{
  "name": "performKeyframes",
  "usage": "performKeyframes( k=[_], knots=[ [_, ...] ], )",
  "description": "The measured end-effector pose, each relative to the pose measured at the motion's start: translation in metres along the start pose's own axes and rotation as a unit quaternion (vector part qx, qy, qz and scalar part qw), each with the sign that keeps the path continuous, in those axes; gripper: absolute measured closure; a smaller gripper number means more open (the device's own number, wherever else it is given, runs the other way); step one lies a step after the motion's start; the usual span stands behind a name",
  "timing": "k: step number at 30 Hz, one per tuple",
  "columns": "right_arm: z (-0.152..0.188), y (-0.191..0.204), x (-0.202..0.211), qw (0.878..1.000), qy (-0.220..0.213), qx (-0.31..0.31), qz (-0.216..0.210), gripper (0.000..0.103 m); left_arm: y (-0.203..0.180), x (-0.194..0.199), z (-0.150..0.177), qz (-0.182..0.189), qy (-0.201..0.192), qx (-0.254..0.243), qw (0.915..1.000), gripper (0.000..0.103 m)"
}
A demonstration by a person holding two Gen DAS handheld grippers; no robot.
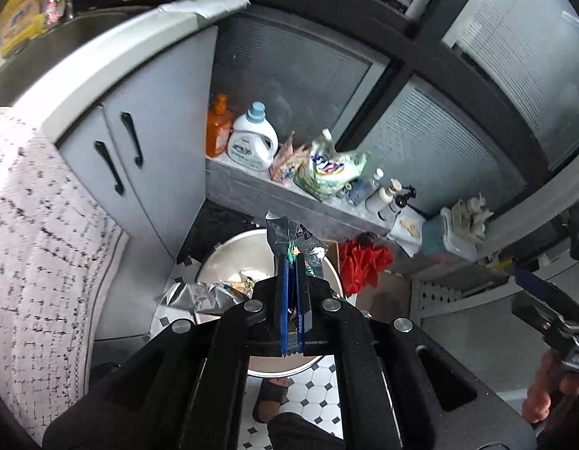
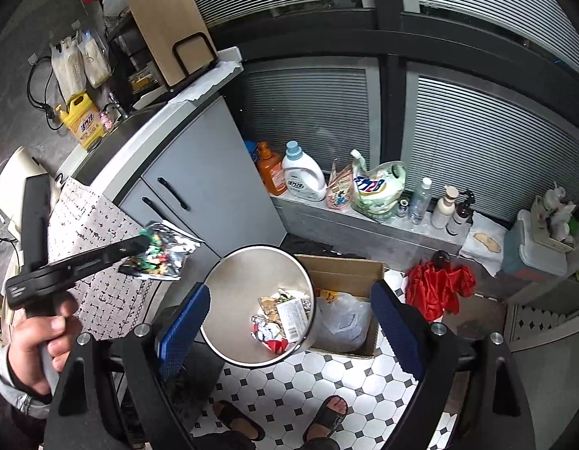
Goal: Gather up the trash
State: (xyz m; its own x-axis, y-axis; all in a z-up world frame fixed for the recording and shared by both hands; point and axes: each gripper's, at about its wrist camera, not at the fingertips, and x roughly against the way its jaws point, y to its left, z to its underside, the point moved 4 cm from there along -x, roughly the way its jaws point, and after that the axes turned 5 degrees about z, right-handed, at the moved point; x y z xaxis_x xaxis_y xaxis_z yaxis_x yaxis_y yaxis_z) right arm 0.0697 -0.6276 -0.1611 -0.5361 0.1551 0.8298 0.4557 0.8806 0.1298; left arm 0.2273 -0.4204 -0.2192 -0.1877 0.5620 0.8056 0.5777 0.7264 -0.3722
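My left gripper (image 1: 291, 262) pinches a foil wrapper (image 1: 289, 234) above the bin (image 2: 257, 305); right gripper (image 2: 289, 315) hangs spread, empty. Next, I'd guess: center wrapper over bin, then release.

A home kitchen: sink (image 2: 113, 127), cutting board (image 2: 169, 30), detergent bottle (image 2: 302, 176) and tiled floor (image 2: 326, 386).

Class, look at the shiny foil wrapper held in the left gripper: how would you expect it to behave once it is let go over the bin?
The foil wrapper looks thin and crumpled, so probably very light and floppy. It juts from the left gripper holding its creases, so it likely keeps some shape. Released, it might flutter rather than drop straight into the round bin.
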Motion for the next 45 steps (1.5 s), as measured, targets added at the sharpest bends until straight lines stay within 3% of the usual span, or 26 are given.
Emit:
performKeyframes(
  k=[4,6,7,8,12,15,22,34,45],
  knots=[
    [0.003,-0.006,0.002,1.000,0.003,-0.002,0.003,0.017,-0.005,-0.012,-0.001,0.013,0.013,0.011,0.9998,0.094],
    [0.003,-0.008,0.001,1.000,0.004,-0.002,0.003,0.017,-0.004,-0.013,-0.001,0.018,0.014,0.016,0.9996,0.080],
    [0.002,-0.008,0.001,1.000,0.005,-0.002,0.003,0.017,-0.003,-0.010,-0.001,0.022,0.009,0.020,0.9995,0.062],
    [0.002,-0.009,0.000,1.000,0.006,-0.002,0.002,0.017,-0.002,-0.007,-0.001,0.023,0.001,0.022,0.9995,0.052],
    [0.002,-0.006,-0.003,1.000,0.007,-0.001,-0.006,0.016,0.003,0.005,-0.004,0.014,-0.011,0.023,0.9996,0.043],
    [-0.001,-0.001,-0.004,1.000,0.007,0.003,-0.016,0.012,0.008,0.022,-0.004,0.001,-0.027,0.023,0.9994,0.029],
    [-0.017,0.018,0.003,0.999,-0.002,0.021,-0.048,0.008,0.021,0.076,-0.005,-0.034,-0.077,0.036,0.9958,0.010],
    [-0.041,0.075,0.046,0.993,-0.039,0.080,-0.079,0.008,0.035,0.177,0.009,-0.096,-0.167,0.068,0.9789,0.006],
    [-0.048,0.142,0.104,0.977,-0.071,0.145,-0.139,0.008,0.055,0.272,0.050,-0.146,-0.222,0.143,0.9534,0.006]
  ],
)
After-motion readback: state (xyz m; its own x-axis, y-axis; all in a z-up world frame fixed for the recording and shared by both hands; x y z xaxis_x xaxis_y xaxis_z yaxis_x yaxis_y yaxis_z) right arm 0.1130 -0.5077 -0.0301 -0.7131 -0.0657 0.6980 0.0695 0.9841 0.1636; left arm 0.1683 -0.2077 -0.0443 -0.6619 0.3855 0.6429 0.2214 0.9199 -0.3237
